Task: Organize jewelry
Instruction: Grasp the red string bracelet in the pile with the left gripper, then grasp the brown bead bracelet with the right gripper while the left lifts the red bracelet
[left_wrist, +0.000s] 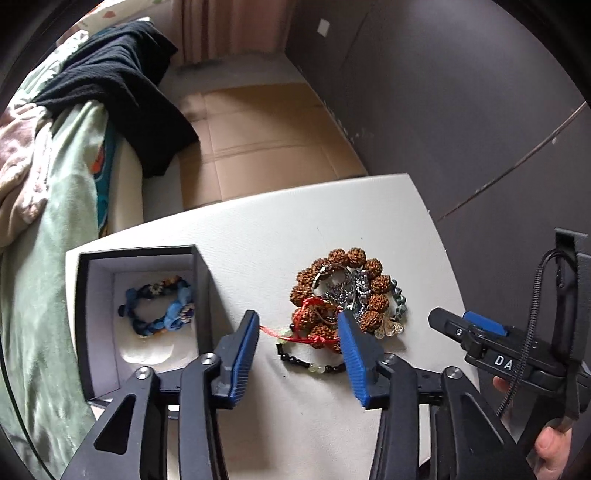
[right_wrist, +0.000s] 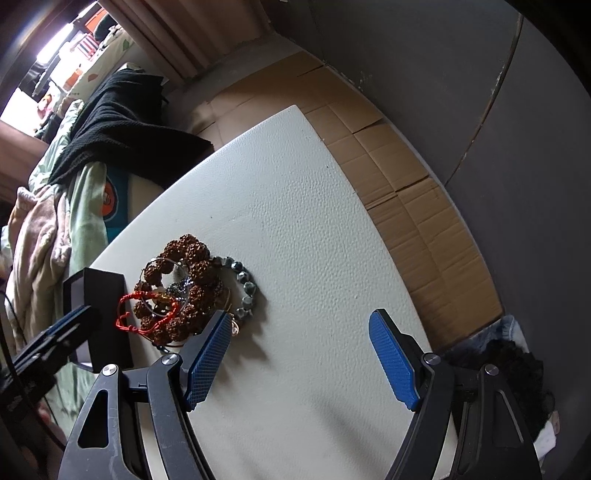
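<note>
A pile of jewelry lies on the white table (left_wrist: 258, 229): a brown seed-bead bracelet (left_wrist: 373, 280), a silver chain piece (left_wrist: 343, 291), a red cord bracelet (left_wrist: 314, 325), a black-and-green bead bracelet (left_wrist: 306, 365) and a grey bead bracelet (left_wrist: 399, 302). An open black box (left_wrist: 92, 295) at the left holds a blue bracelet (left_wrist: 166, 306). My left gripper (left_wrist: 297, 321) is open, low over the near side of the pile, its fingers either side of the red cord. My right gripper (right_wrist: 299, 321) is open and empty, to the right of the pile (right_wrist: 184, 291).
A bed with a green quilt (left_wrist: 55, 221) and a black garment (left_wrist: 118, 85) lies left of the table. Flattened cardboard (right_wrist: 406, 184) covers the floor beyond and right of the table. A dark wall (left_wrist: 461, 92) stands at the right. Dark cloth (right_wrist: 509, 362) lies by the table's right edge.
</note>
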